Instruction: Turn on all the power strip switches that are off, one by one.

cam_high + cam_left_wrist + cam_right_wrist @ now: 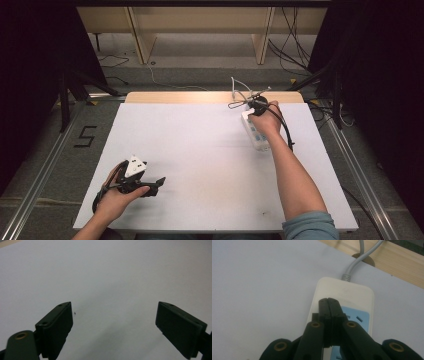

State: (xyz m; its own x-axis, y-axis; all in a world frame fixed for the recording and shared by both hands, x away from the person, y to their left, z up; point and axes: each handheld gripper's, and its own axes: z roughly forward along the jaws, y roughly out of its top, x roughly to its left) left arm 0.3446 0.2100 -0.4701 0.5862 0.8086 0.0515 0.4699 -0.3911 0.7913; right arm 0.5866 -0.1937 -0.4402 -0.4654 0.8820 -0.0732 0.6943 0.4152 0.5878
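Right gripper point(328, 301): jaws pressed together, nothing between them, tips over the white power strip point(352, 293) near its cord end, at the table's point(200, 150) far right. Contact cannot be told. Left gripper point(113, 322): jaws spread wide over bare tabletop, well apart from the strip.

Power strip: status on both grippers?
Right gripper shut, tips over the power strip, nothing held. Left gripper open, idle above the white table. Nothing in the way.

A white sheet point(200, 150) is covering the surface point(200, 96); cables point(292, 42) are trailing over the grey floor point(45, 150) behind it.
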